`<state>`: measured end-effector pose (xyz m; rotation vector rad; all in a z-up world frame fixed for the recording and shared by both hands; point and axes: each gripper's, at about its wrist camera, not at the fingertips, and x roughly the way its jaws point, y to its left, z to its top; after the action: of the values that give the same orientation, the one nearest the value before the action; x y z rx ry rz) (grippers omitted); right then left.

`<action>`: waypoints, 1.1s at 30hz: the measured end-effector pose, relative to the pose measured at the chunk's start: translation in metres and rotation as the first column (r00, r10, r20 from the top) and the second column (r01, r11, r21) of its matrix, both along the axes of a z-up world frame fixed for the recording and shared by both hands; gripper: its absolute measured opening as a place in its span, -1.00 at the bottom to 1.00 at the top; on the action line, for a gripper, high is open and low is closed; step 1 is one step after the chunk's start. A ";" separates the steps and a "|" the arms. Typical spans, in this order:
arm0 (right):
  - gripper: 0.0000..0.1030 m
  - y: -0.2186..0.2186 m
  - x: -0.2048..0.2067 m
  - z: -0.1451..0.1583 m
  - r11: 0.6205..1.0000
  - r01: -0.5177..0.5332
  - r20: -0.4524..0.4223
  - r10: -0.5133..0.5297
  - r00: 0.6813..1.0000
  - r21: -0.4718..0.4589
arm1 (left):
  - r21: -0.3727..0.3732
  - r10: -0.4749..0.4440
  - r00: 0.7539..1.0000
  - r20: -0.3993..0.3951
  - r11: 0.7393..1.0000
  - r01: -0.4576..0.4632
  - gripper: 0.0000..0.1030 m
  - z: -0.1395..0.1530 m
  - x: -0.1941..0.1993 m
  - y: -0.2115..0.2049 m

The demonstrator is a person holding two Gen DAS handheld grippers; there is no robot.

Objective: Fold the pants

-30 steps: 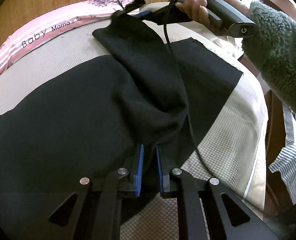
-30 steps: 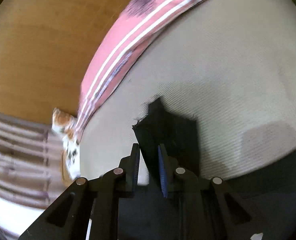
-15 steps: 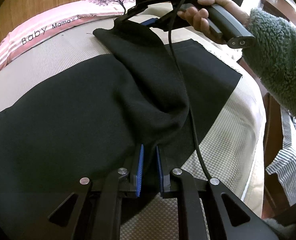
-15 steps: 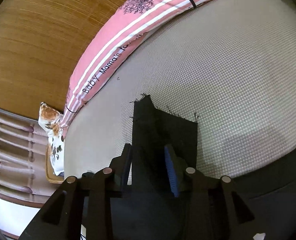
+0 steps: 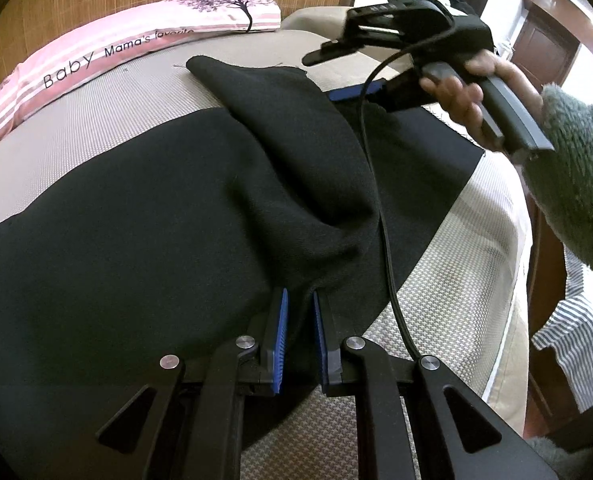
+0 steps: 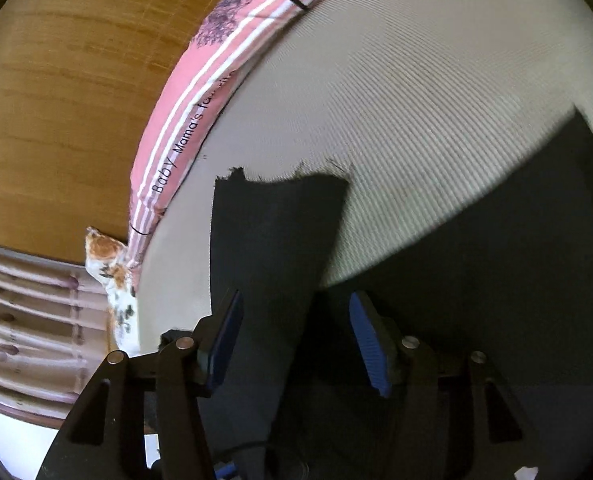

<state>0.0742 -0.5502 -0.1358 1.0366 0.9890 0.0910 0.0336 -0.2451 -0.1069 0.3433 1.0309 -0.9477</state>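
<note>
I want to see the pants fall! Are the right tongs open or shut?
Open. The right tongs have their blue pads spread wide, and the black pants leg lies loose between them on the mattress.

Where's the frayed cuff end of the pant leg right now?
In the left wrist view the cuff lies flat at the far side of the beige mattress, just short of the pink pillow, left of the open right gripper.

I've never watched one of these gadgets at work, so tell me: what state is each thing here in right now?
Pants: black, spread on the bed, one leg folded across the other.
Left gripper: shut on the pants near their edge.
Right gripper: open, above the leg end, holding nothing.
Leg end: lying flat, frayed edge.
Pillow: pink striped, lying along the bed's far edge.
Bed: beige cover, partly under the pants.
</note>
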 end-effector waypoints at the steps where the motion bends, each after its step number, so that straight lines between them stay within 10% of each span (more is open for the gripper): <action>1: 0.02 -0.001 -0.001 -0.001 1.000 0.006 0.011 -0.006 1.000 0.006 | 0.000 0.000 1.000 0.001 1.000 0.000 -0.73 0.000 0.000 0.000; 8: -0.63 -0.016 0.030 -0.020 0.994 0.089 0.015 -0.090 0.996 0.069 | 0.005 0.000 1.000 0.006 1.000 0.000 -0.73 -0.001 -0.001 0.000; 15: -0.86 -0.024 0.052 -0.019 0.990 0.132 0.006 -0.132 0.991 0.054 | 0.006 -0.001 1.000 0.006 1.000 0.001 -0.73 0.000 -0.001 0.000; 33: -0.92 -0.045 -0.023 0.058 0.940 0.233 0.060 -0.225 0.973 -0.249 | 0.048 -0.009 0.999 0.046 0.999 0.007 -0.73 0.002 -0.007 -0.007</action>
<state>0.0510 -0.5950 -0.0777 0.9023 0.8211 -0.2075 0.0263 -0.2523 -0.1050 0.4079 1.0120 -0.9189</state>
